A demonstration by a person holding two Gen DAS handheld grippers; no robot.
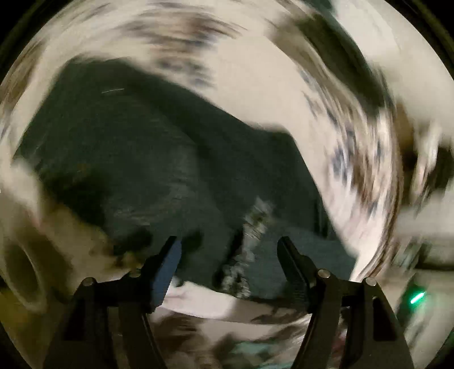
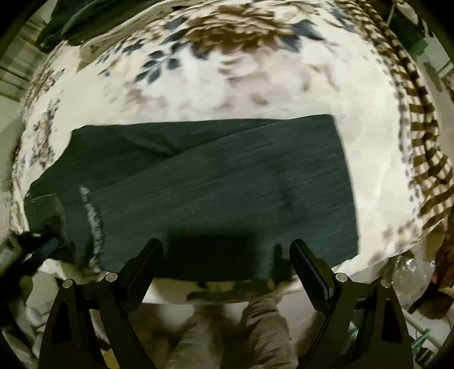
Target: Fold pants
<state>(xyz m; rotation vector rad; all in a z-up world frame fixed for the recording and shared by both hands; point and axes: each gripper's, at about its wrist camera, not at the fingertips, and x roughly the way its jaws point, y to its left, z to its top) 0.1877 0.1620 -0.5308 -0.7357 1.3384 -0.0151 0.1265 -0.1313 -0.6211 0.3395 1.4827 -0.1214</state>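
Note:
Dark pants [image 2: 227, 176] lie folded into a broad strip across a floral blanket [image 2: 227, 79], one layer slanting over the other. A pale patterned strip [image 2: 92, 221] runs across the pants near their left end. My right gripper [image 2: 226, 244] hangs open over the near edge of the pants with nothing between its fingers. The left gripper [image 2: 37, 244] shows at the pants' left end in the right wrist view. The left wrist view is heavily blurred: the left gripper [image 1: 227, 244] stands open above the pants [image 1: 142, 156], beside the pale strip [image 1: 249, 244], and its pads grip nothing.
The blanket has a brown checked border [image 2: 425, 142] at the right. More dark clothing [image 2: 71, 22] is heaped at the far left. A person's legs in beige trousers [image 2: 227, 326] stand at the near edge. Clear plastic [image 2: 411, 272] lies low right.

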